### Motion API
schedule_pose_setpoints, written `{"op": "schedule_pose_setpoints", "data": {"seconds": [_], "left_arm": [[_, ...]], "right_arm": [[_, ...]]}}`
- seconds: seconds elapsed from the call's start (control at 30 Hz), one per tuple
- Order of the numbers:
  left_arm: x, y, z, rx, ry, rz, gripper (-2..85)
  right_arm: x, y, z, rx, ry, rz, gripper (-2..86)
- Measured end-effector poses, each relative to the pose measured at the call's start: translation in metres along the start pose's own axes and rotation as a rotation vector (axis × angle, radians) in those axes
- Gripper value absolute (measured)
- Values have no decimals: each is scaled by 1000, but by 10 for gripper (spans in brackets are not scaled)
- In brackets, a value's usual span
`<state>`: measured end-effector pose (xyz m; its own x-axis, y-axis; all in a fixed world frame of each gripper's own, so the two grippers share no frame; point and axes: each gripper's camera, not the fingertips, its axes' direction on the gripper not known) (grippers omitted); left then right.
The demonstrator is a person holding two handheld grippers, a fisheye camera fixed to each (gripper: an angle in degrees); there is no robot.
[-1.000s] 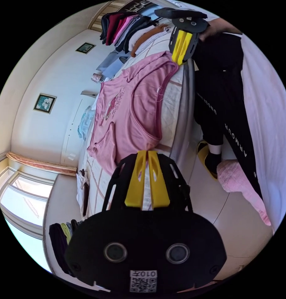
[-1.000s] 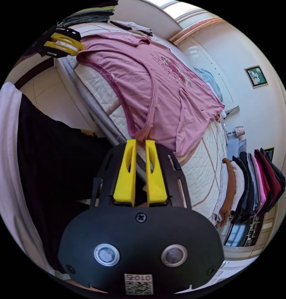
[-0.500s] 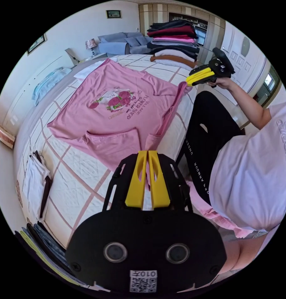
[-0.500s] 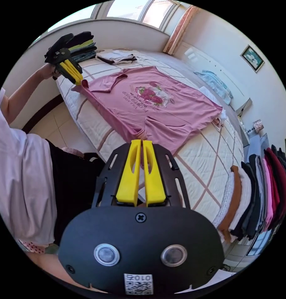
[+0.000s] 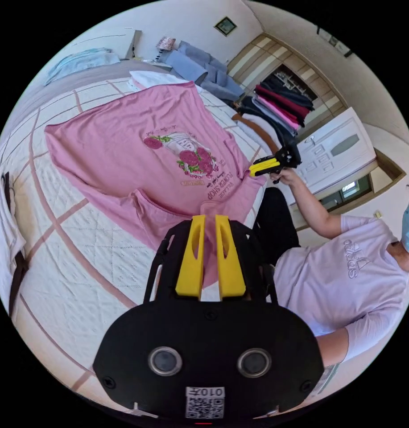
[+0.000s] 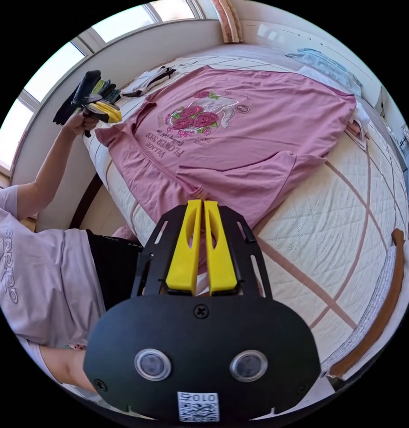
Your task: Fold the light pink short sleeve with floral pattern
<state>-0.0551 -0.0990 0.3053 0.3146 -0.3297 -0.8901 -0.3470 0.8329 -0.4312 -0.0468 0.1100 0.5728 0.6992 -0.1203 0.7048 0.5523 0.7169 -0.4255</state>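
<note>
The light pink short-sleeve shirt [image 5: 124,133] with a rose print lies face up across the quilted bed [image 5: 79,267]. In the left gripper view my left gripper [image 5: 209,219] is shut on pink cloth at the shirt's near edge, beside a sleeve. Further right, the right gripper [image 5: 253,170], held in a hand, pinches the other near corner. In the right gripper view the shirt [image 6: 266,111] spreads away from my right gripper [image 6: 203,204], which is shut on the near edge beside a folded sleeve. The left gripper [image 6: 117,117] grips the far corner there.
A stack of folded clothes [image 5: 280,102] stands at one end of the bed, a dark stack [image 6: 86,89] by the window at the other. A white and black garment [image 6: 146,80] and a light blue one [image 5: 79,62] lie nearby. The person [image 5: 347,276] stands beside the bed.
Both grippers have risen from beside the bed's edge to above it, lifting the shirt's near edge, which hung over the side. Both stay shut on the cloth.
</note>
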Motion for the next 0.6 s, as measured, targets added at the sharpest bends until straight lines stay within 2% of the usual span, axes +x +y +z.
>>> {"op": "schedule_pose_setpoints", "data": {"seconds": [0.07, 0.13, 0.2, 0.27, 0.33, 0.43, 0.6], "left_arm": [[18, 5, -11, 7, -75, -12, 65], [43, 5, -2, -64, -215, -7, 83], [64, 4, 23, -146, -439, -21, 93], [64, 7, 42, -179, -541, -38, 95], [56, 11, 55, -195, -548, -57, 92], [47, 25, 50, -105, -510, -77, 78], [28, 56, 25, 44, -319, -61, 55]], "right_arm": [[8, 7, 4, 12, -13, 4, 34], [17, 13, 9, 21, -26, 17, 34], [20, 17, 12, 31, -21, 16, 34], [23, 22, 13, 37, -15, 17, 35], [27, 35, 7, 77, -20, 26, 38], [29, 69, -22, 200, -60, 4, 53], [38, 126, -29, 266, -68, 15, 86]]}}
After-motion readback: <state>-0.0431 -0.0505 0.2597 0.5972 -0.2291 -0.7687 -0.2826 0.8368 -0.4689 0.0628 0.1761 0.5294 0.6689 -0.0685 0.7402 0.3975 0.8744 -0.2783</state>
